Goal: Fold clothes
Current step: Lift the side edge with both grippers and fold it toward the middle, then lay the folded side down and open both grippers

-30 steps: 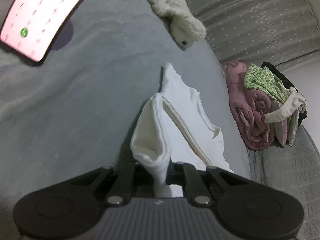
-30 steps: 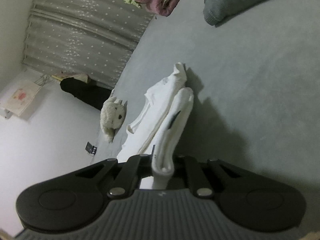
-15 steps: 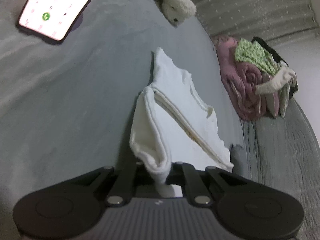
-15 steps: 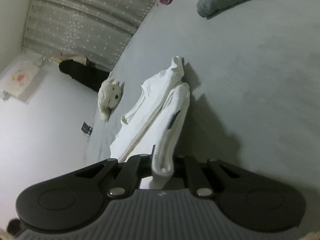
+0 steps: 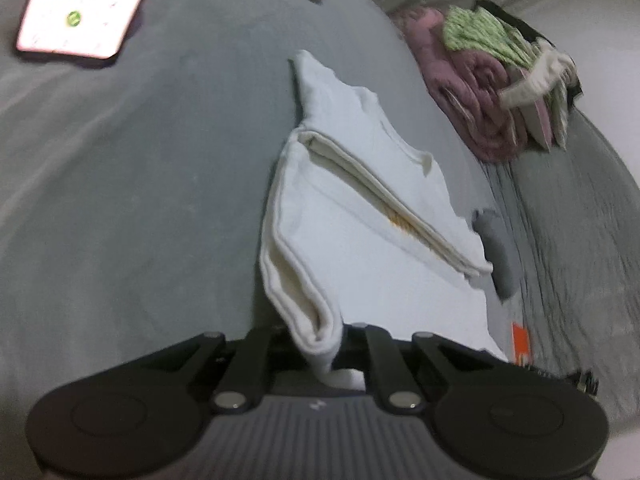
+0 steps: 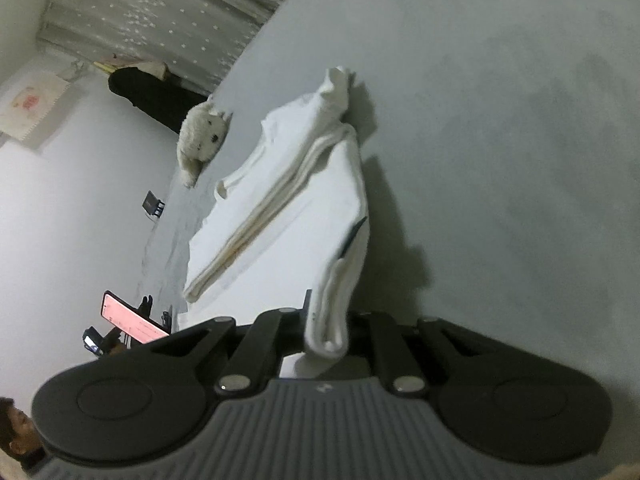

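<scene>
White folded garment (image 5: 360, 216) now spreads wider than a second ago, its far end resting on the grey bed (image 5: 140, 184). Left gripper (image 5: 320, 344) and right gripper (image 6: 326, 336) each keep their jaws pinched on a folded corner. A lit phone (image 5: 80, 8), plush toy (image 6: 200, 140) and pile of clothes (image 5: 492, 92) lie well apart from it.
</scene>
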Action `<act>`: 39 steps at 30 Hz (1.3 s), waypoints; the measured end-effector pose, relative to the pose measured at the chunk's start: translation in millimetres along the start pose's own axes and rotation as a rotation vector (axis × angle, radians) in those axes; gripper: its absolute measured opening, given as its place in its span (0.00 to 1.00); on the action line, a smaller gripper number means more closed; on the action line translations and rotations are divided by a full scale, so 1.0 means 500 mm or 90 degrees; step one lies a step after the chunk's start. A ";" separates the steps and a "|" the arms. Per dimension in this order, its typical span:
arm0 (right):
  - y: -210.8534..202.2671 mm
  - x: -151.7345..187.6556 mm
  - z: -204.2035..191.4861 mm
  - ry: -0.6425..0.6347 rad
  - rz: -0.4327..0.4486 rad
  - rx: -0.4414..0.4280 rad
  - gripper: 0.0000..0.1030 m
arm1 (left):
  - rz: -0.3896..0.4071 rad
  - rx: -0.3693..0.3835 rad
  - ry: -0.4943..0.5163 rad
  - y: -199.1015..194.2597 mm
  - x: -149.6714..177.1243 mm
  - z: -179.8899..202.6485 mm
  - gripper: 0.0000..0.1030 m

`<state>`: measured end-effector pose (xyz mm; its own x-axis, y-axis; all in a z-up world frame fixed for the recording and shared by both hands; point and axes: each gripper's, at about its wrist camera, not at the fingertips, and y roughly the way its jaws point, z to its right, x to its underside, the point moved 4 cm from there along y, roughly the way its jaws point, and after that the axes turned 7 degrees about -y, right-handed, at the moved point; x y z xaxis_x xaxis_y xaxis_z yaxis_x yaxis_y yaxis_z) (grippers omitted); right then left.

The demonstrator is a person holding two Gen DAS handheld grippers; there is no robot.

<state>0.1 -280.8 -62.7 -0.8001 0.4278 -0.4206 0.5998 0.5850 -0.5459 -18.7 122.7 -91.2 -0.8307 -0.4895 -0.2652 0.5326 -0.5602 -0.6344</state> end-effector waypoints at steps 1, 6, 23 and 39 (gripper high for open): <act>0.002 -0.002 0.002 -0.003 -0.005 -0.002 0.17 | -0.005 0.003 0.014 -0.002 -0.001 0.000 0.12; 0.002 -0.011 0.015 -0.001 -0.019 -0.025 0.25 | -0.047 0.021 0.047 0.001 -0.001 -0.003 0.17; -0.004 -0.003 0.041 -0.053 -0.092 -0.112 0.16 | -0.070 0.109 0.037 -0.011 -0.009 -0.016 0.13; -0.053 -0.055 0.006 0.061 0.019 -0.265 0.14 | -0.025 0.263 -0.096 -0.048 -0.030 -0.023 0.09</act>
<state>6.5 -310.1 -38.7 -0.7914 0.4998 -0.3520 0.5828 0.7907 -0.1877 -21.0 151.1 -80.5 -0.8353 -0.5371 -0.1175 0.5461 -0.7858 -0.2903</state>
